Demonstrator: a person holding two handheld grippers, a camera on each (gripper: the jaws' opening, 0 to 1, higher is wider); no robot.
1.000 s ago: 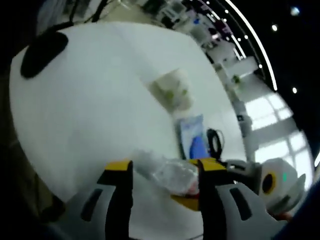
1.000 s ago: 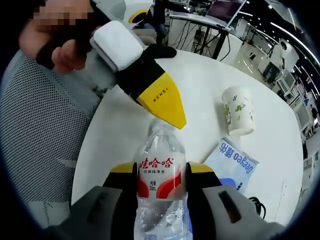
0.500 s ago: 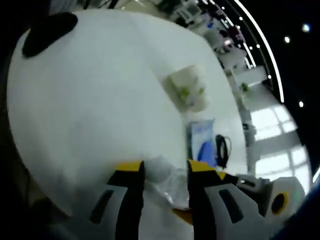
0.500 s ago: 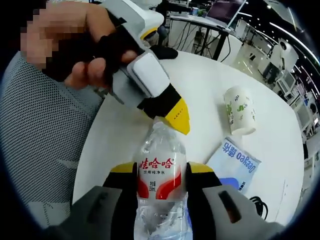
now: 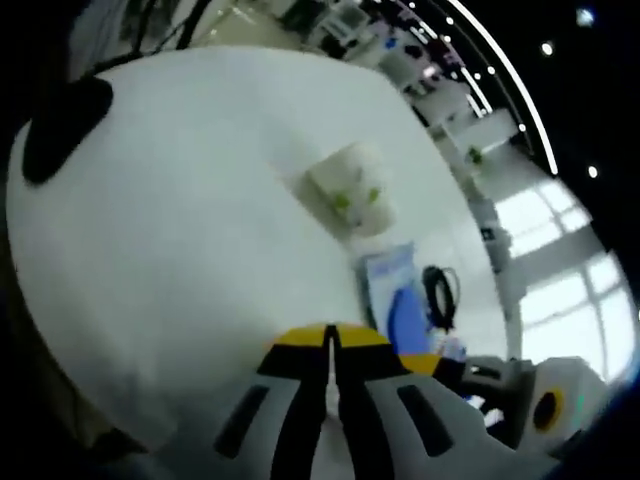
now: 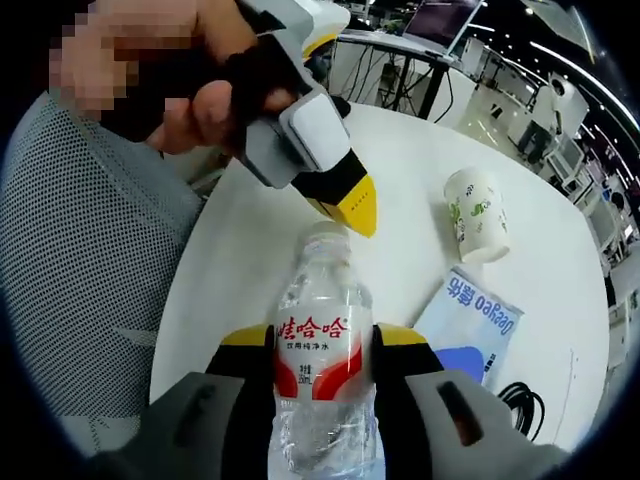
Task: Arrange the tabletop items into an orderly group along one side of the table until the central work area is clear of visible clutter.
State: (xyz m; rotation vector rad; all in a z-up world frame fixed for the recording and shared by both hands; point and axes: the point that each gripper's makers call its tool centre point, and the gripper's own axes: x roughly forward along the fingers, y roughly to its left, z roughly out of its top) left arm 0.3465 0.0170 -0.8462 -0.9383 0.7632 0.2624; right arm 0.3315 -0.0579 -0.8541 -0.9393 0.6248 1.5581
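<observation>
A round white counter (image 6: 400,180) carries a few scattered things. In the right gripper view, the right claw (image 6: 323,345) is clamped on a clear plastic water bottle with a red and white label (image 6: 322,360), its two yellow-tipped jaws pressed against the label on either side, holding the bottle above the near edge of the counter. The left claw (image 6: 352,205), held in a person's hand (image 6: 180,70), comes in from the upper left with its yellow tips closed together just beside the bottle's cap end; whether they touch it cannot be told.

In the left gripper view, the left claw (image 5: 330,340) shows its jaws shut flat against each other with nothing between them.

Further along the counter lies a white paper cup with green leaf print (image 6: 475,215), tipped on its side, and nearer the right claw a flat blue and white printed packet (image 6: 470,330) with a coiled black cable (image 6: 525,405) just beside it (the cable sits near the counter's edge). A black oval object (image 5: 60,125) rests at the far rim in the left gripper view.

The step in hand appears to be moving the bottle to the grouping side. The next move likely calls for setting it upright near the cup and packet, then opening the jaws.
</observation>
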